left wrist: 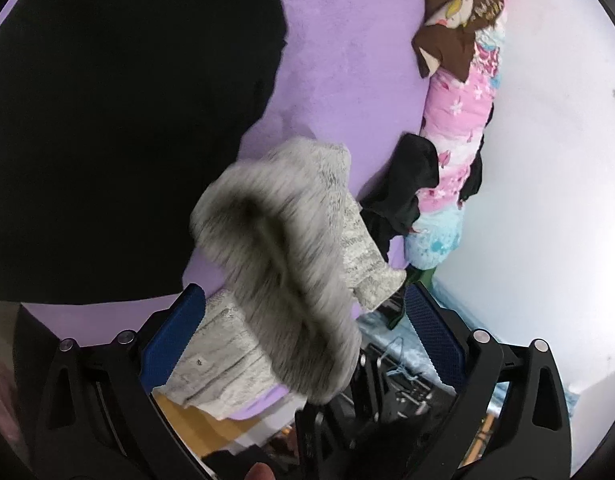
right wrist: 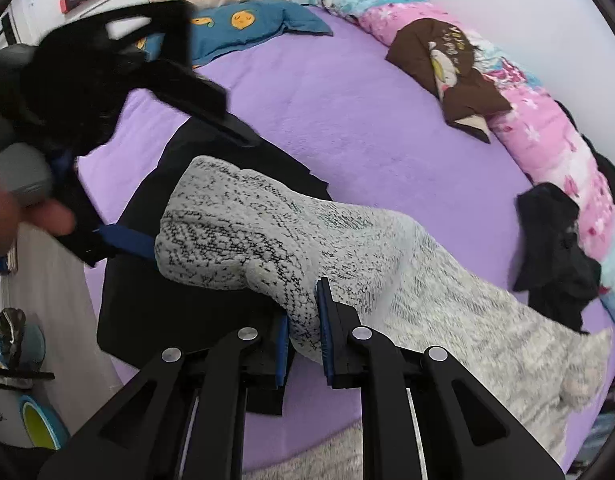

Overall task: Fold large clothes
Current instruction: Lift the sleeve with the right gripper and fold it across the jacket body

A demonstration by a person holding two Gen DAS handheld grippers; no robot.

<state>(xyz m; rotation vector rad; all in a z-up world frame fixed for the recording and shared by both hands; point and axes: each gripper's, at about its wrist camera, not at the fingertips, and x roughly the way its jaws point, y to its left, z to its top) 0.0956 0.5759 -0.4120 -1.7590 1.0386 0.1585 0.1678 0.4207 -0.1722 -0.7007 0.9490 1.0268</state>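
A grey speckled knit sweater [right wrist: 291, 232] lies partly lifted over the purple bed [right wrist: 347, 120]. My right gripper [right wrist: 303, 332] is shut on a fold of the sweater, with cloth pinched between its blue pads. My left gripper [left wrist: 303, 320] has its jaws wide apart, and a blurred fold of the sweater [left wrist: 283, 240] hangs between them. It also shows at the left of the right wrist view [right wrist: 119, 240], touching the sweater's edge. A flat black garment [right wrist: 155, 280] lies under the sweater; it also fills the left of the left wrist view [left wrist: 107, 120].
A rolled pink and blue floral quilt [right wrist: 547, 144] runs along the white wall, with a brown printed garment [right wrist: 447, 68] on it. A crumpled black garment [right wrist: 555, 256] lies beside the quilt. A blue pillow [right wrist: 243, 24] sits at the bed's far end.
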